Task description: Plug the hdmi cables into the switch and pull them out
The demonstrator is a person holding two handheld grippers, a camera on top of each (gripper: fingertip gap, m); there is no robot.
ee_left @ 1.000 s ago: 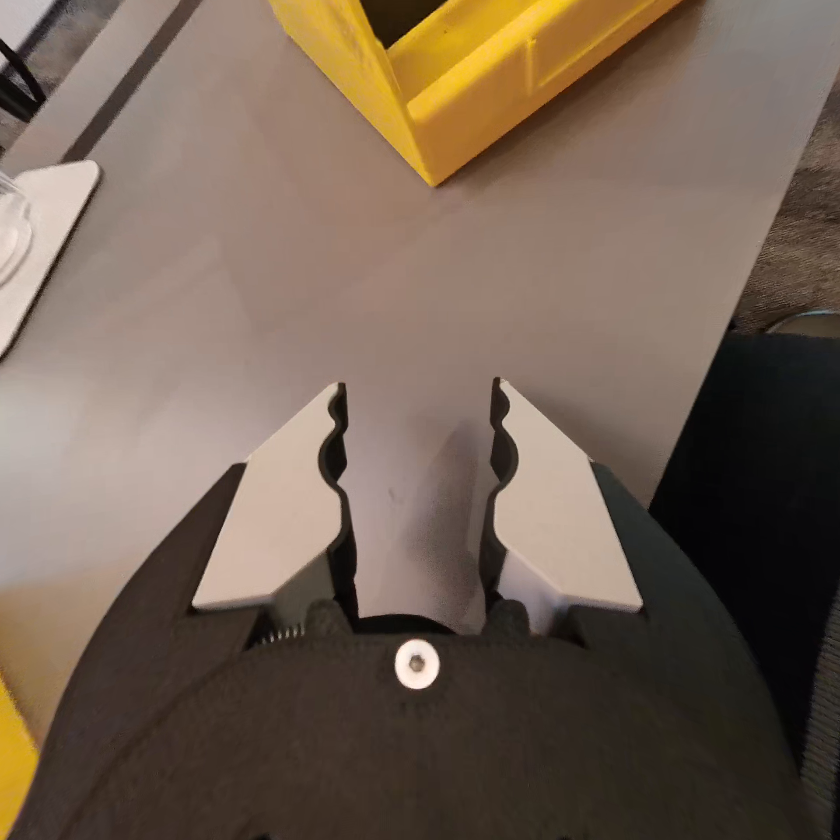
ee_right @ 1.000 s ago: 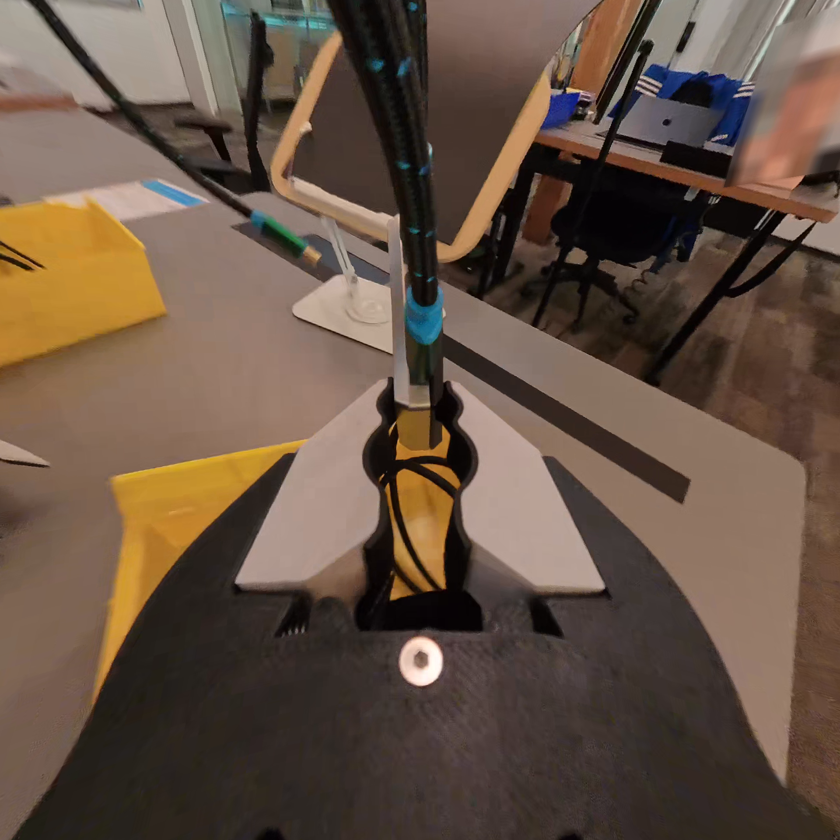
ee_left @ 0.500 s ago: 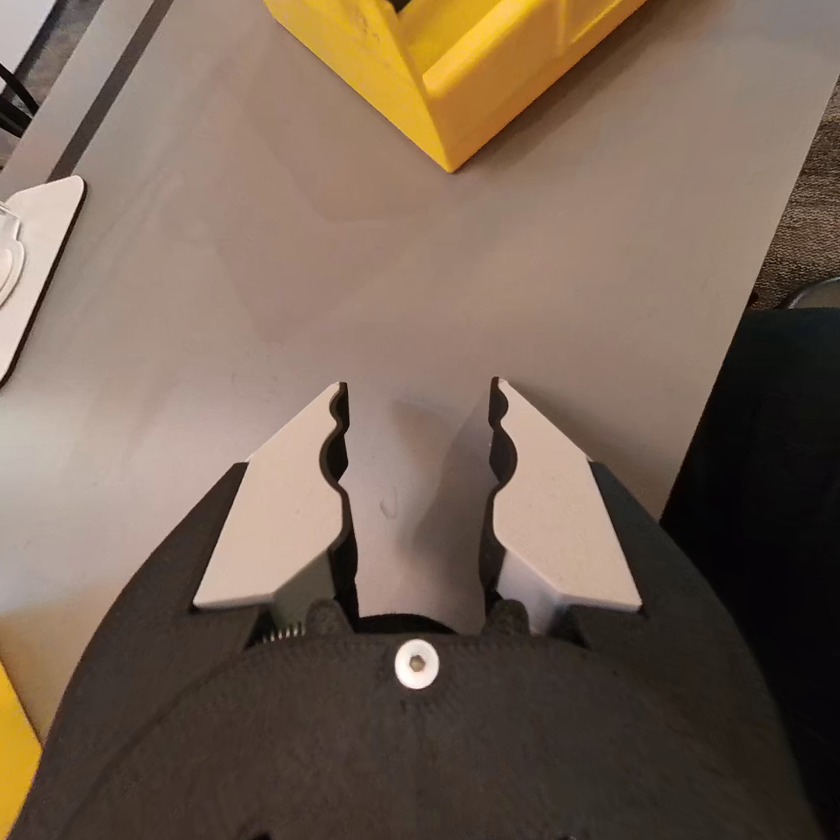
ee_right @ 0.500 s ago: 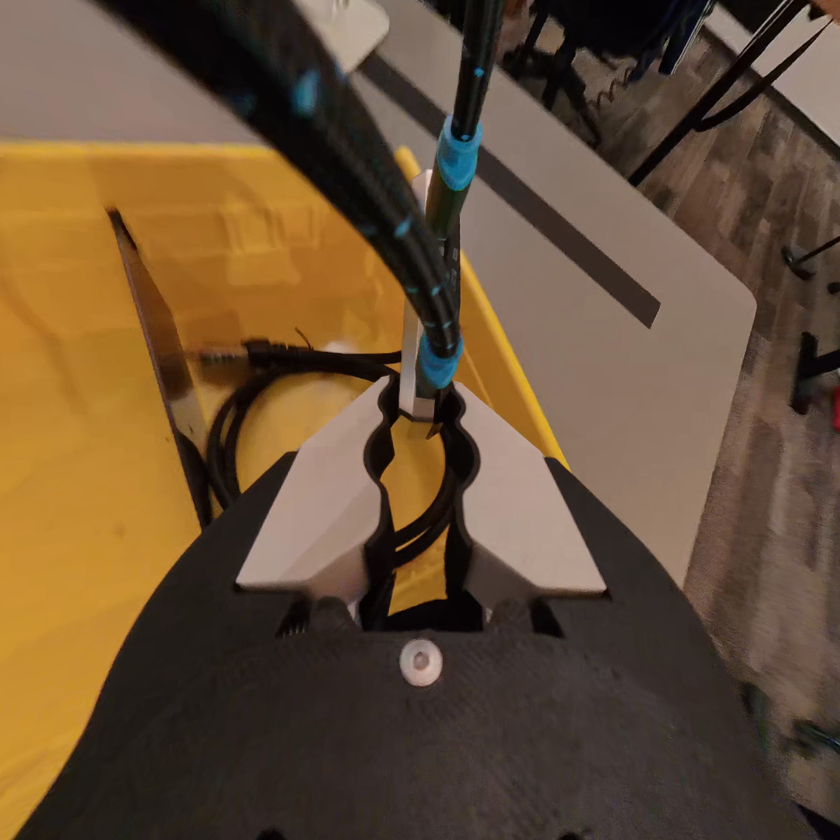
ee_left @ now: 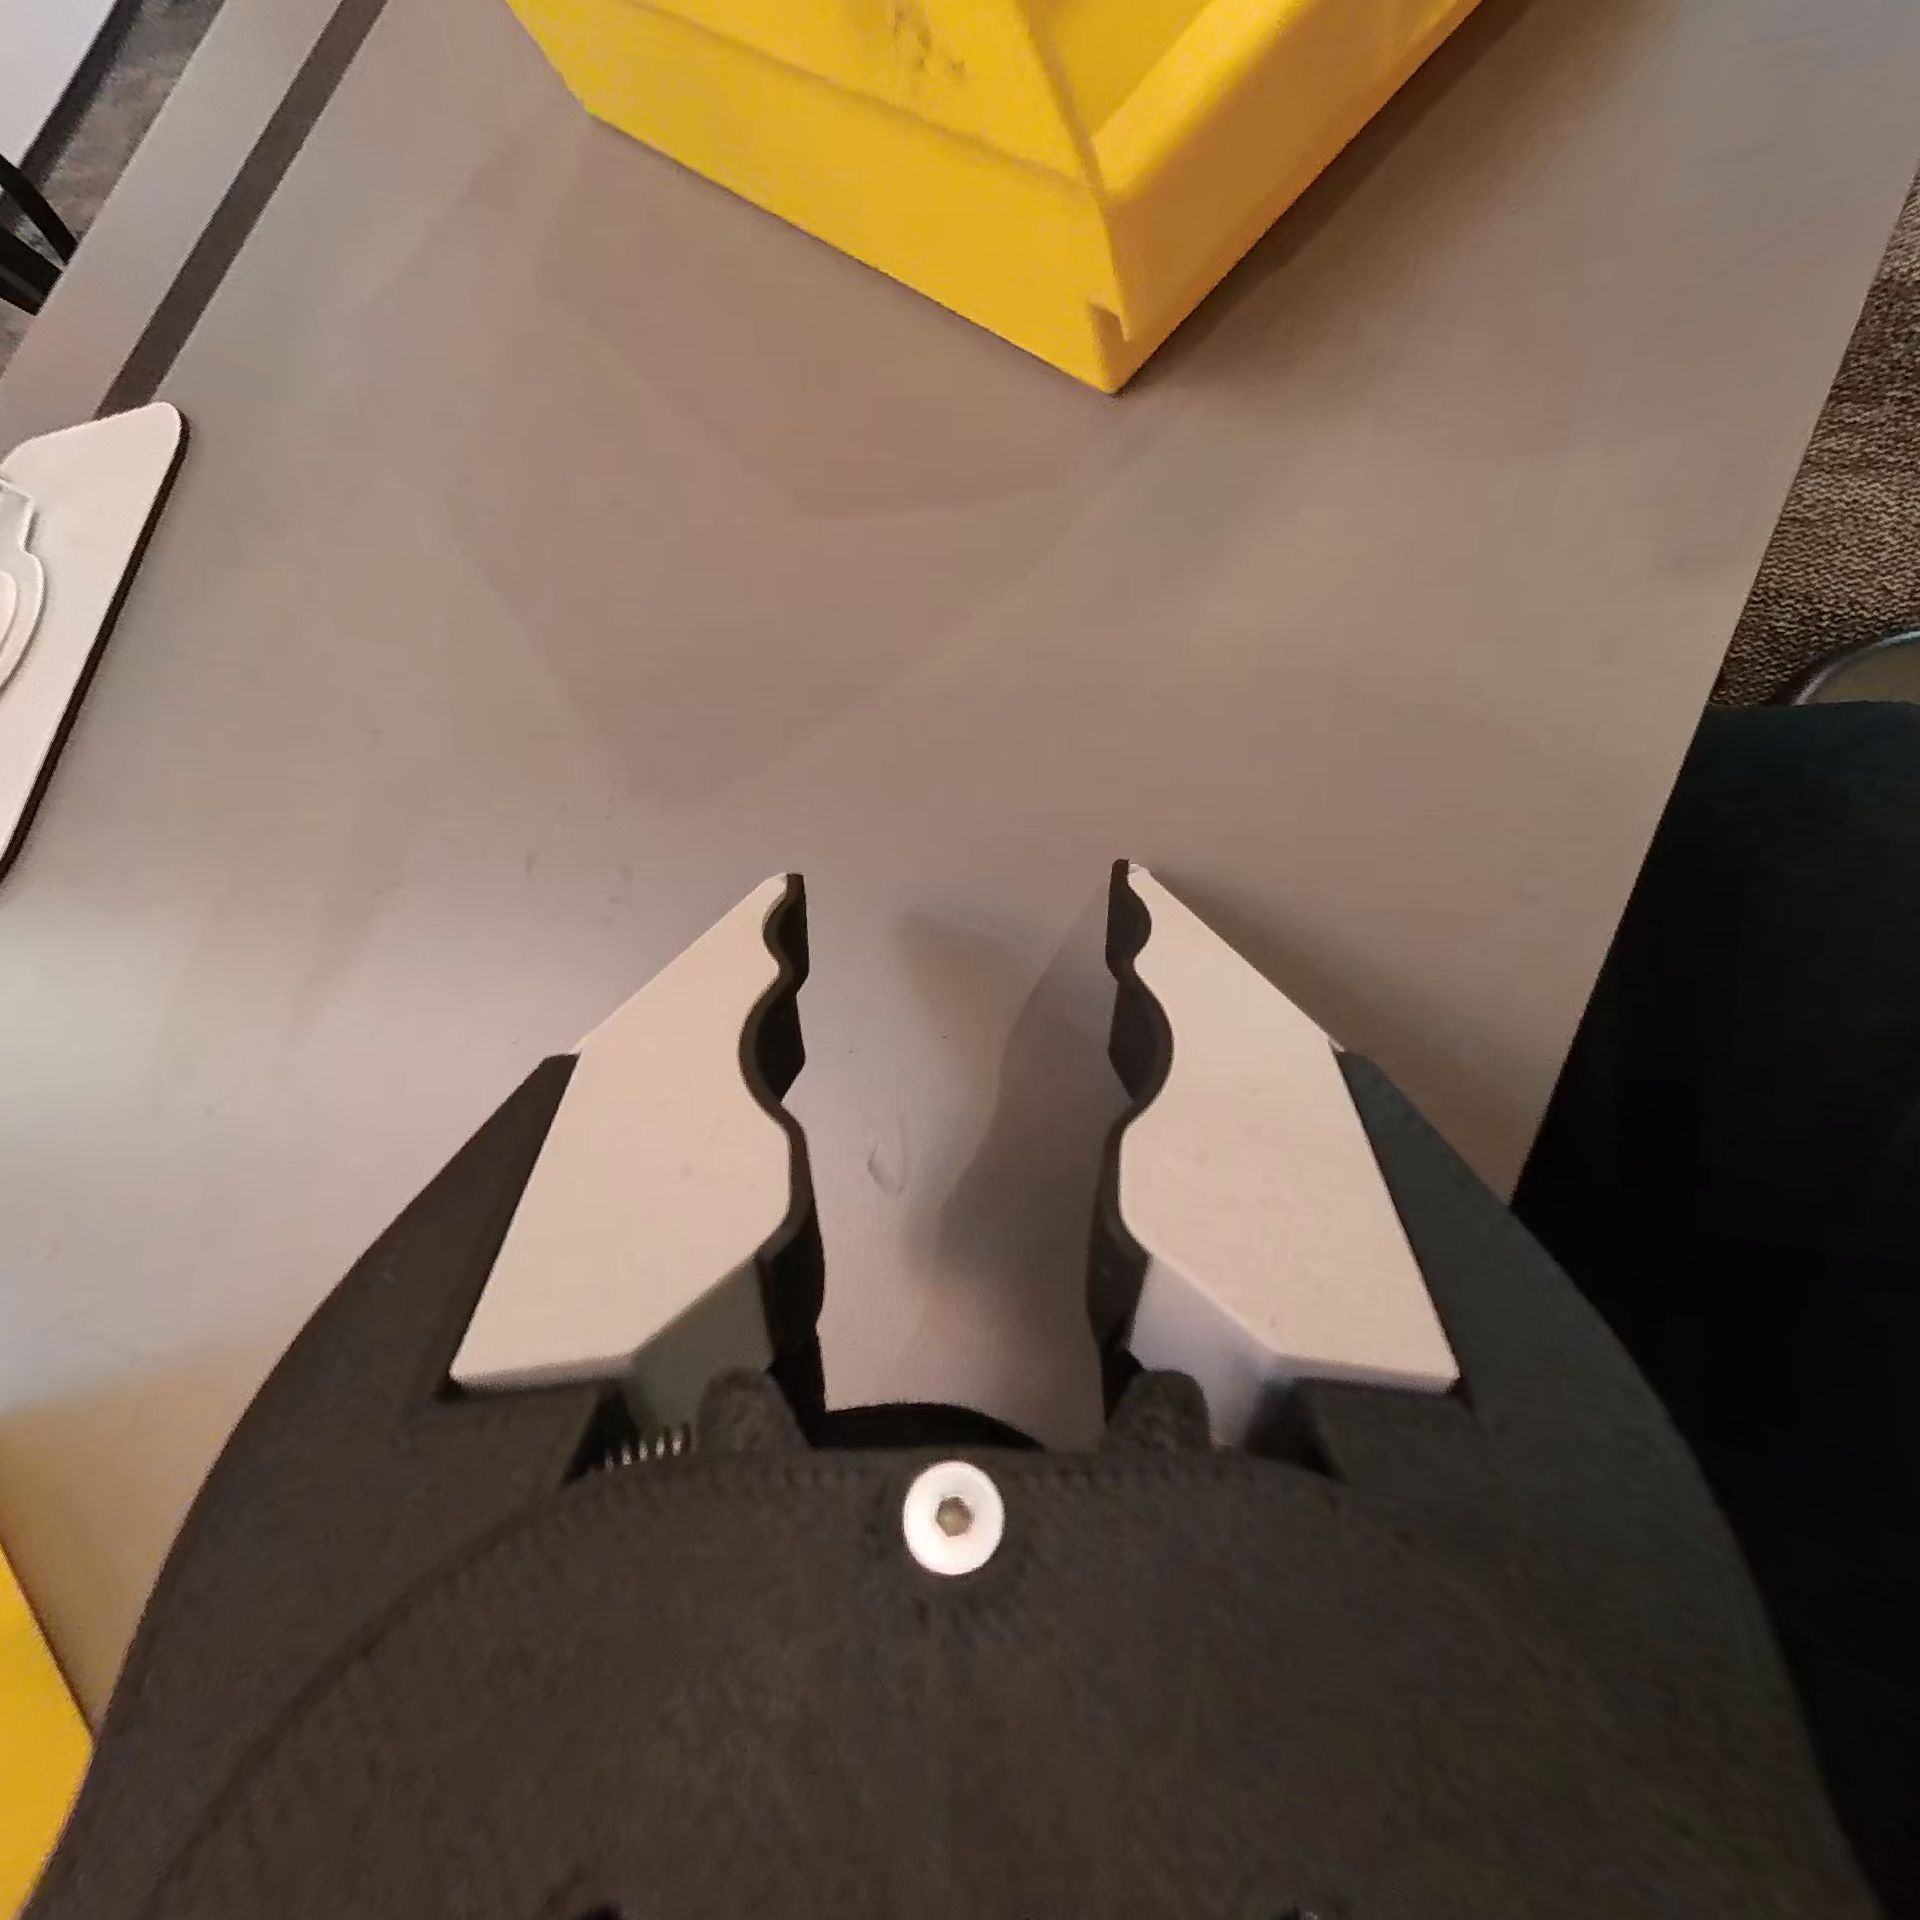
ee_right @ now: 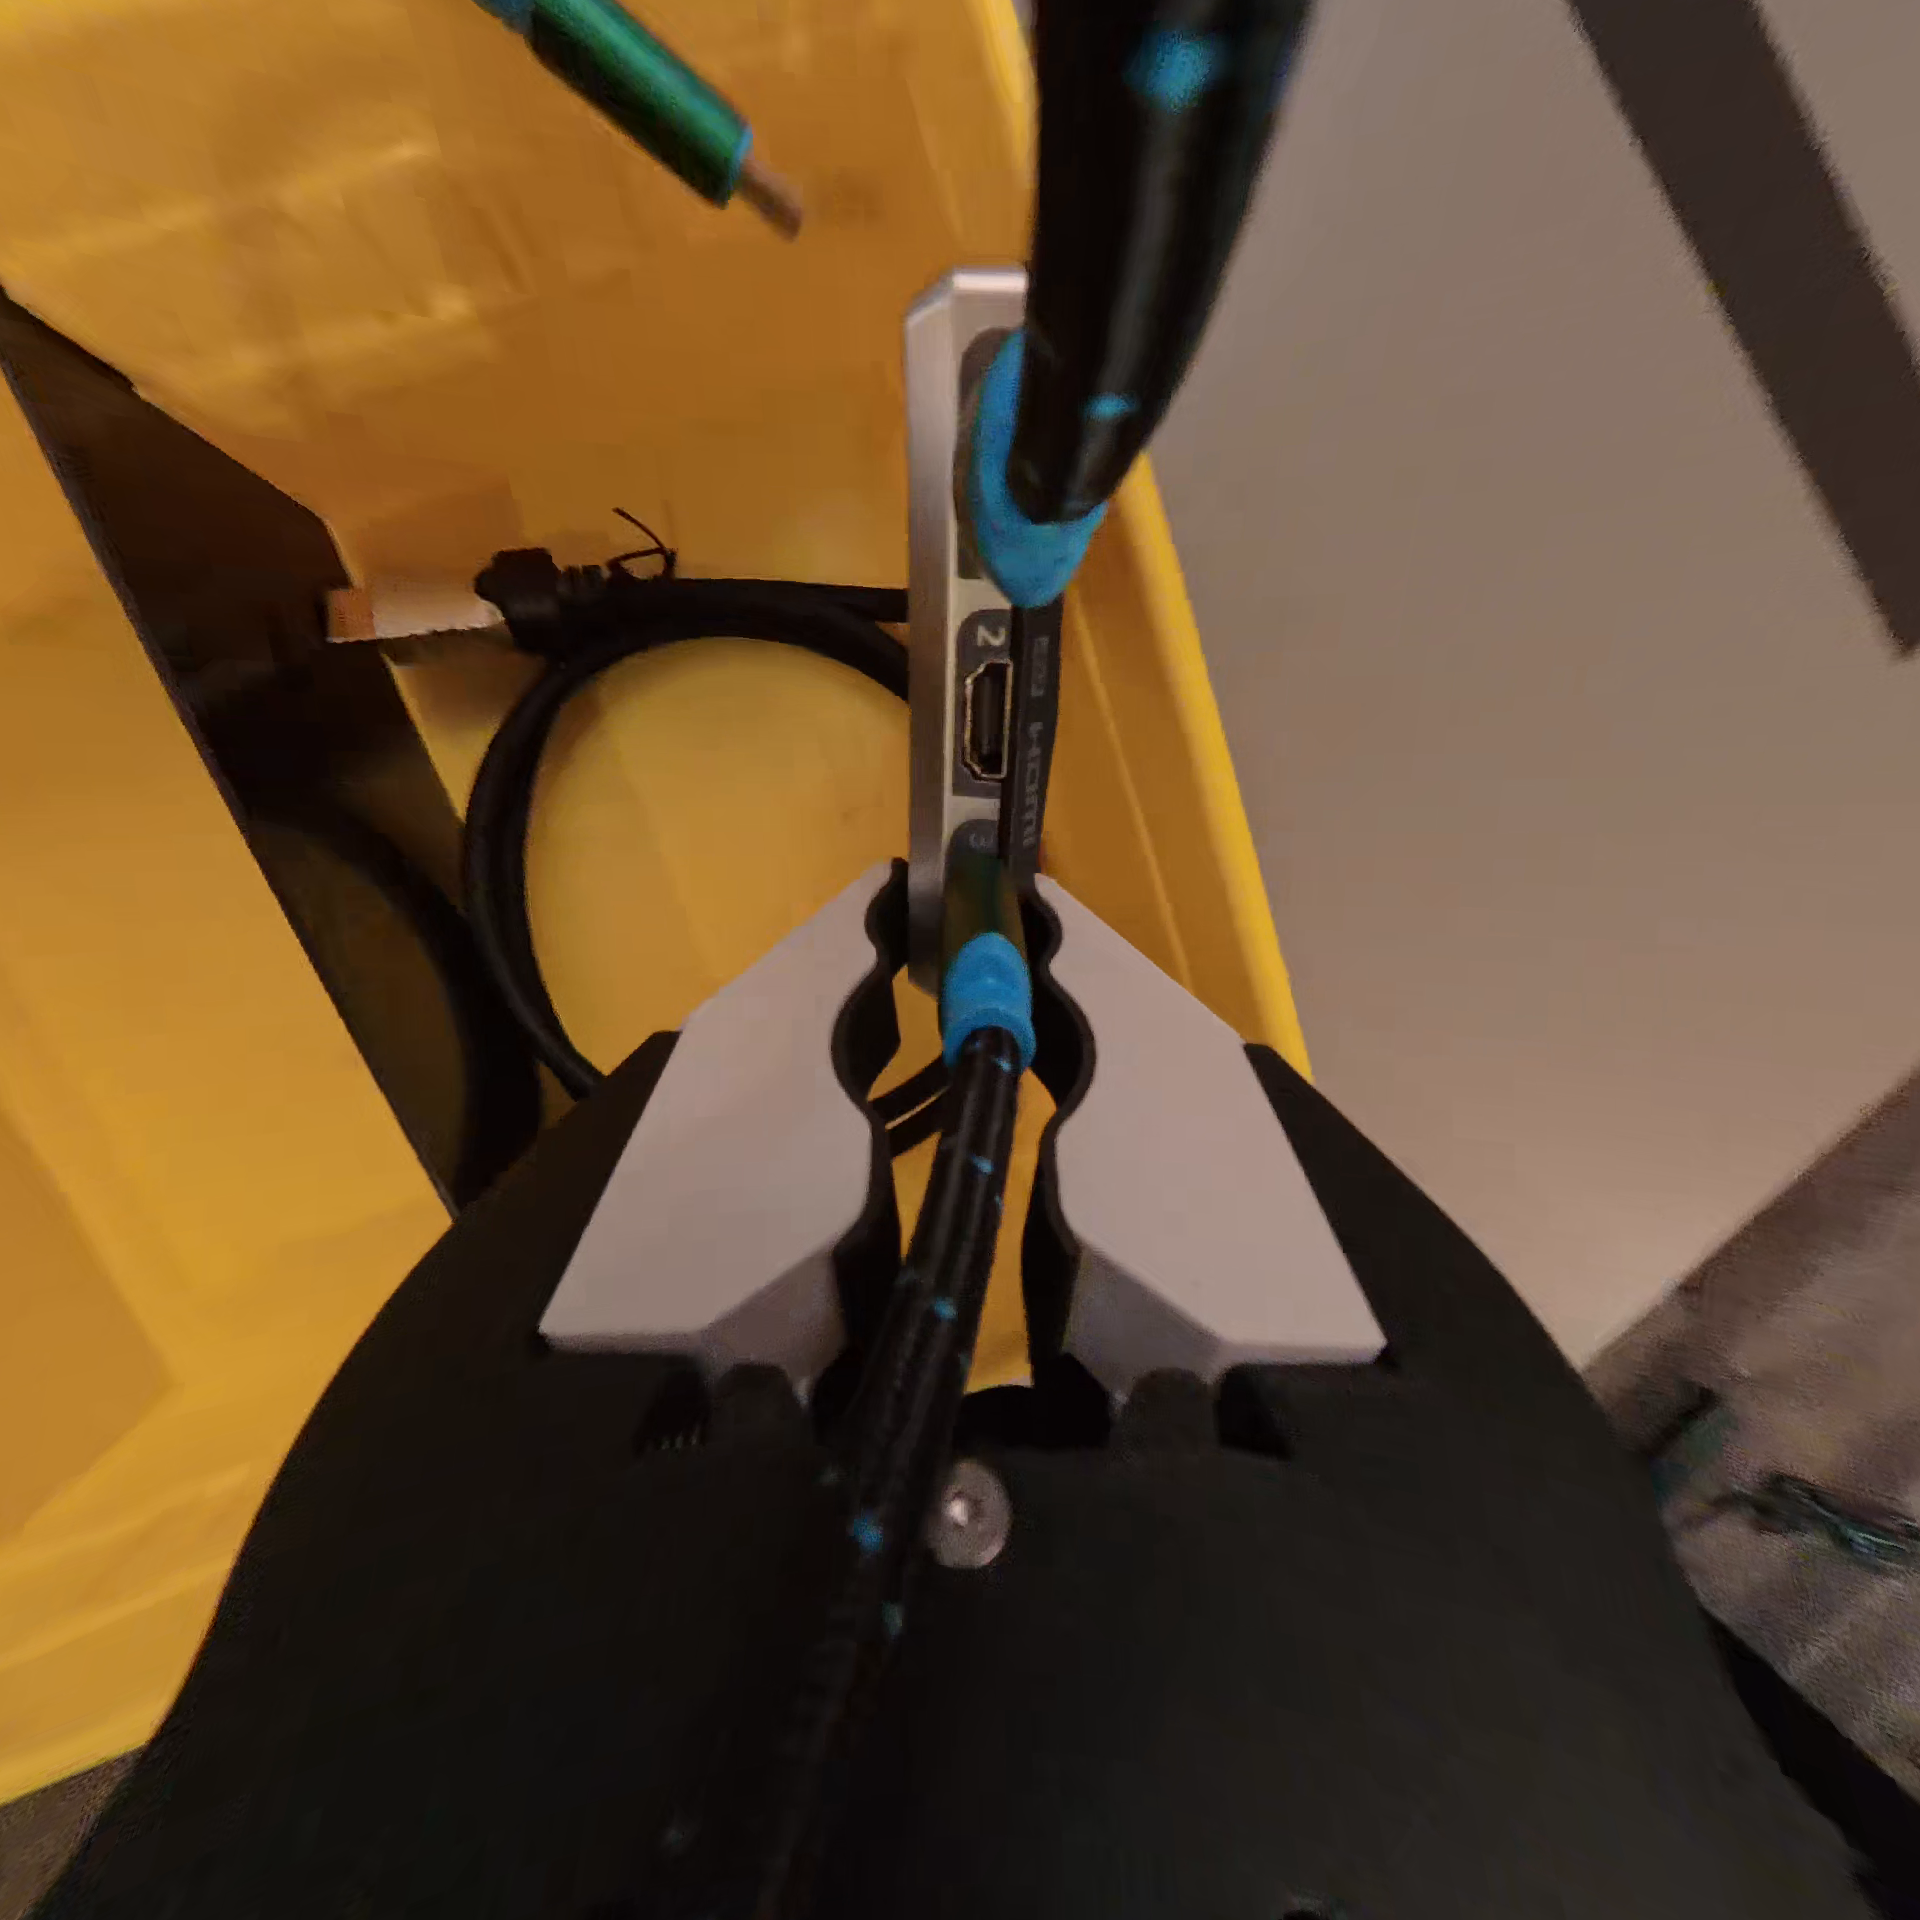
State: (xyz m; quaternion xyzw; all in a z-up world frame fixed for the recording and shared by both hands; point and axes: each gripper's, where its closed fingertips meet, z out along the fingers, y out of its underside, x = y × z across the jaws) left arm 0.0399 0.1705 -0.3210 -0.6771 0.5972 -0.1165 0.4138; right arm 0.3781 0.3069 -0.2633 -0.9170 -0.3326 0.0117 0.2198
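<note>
In the right wrist view, the right tongs point(ee_right: 961, 940) are clenched on the near end of a slim silver HDMI switch point(ee_right: 940, 644) held edge-on, a black braided HDMI cable with blue flecks point(ee_right: 940, 1247) running back over the tool body from a blue-collared plug point(ee_right: 982, 987) seated in the switch's nearest port. Half a second ago the switch hung higher above the yellow bin point(ee_right: 312, 312); now the tongs have tipped down and closed in, so the switch sits just over the bin's right wall with its middle port plainly empty. Beyond that port a second blue-collared plug point(ee_right: 1023, 520) sits at the farthest port, its thick cable point(ee_right: 1132, 208) rising out of frame. Deeper in the bin lies a coiled black cable point(ee_right: 665, 613), and a loose green-shelled connector point(ee_right: 665, 104) dangles above — likely the one pulled free. My read: the unplugging is partly done and the switch is being lowered into the bin. In the left wrist view, the left tongs point(ee_left: 956, 883) are released and carry nothing, hovering over the bare grey desk point(ee_left: 623, 582), with another yellow bin point(ee_left: 987, 177) farther off, having drifted only slightly.
</note>
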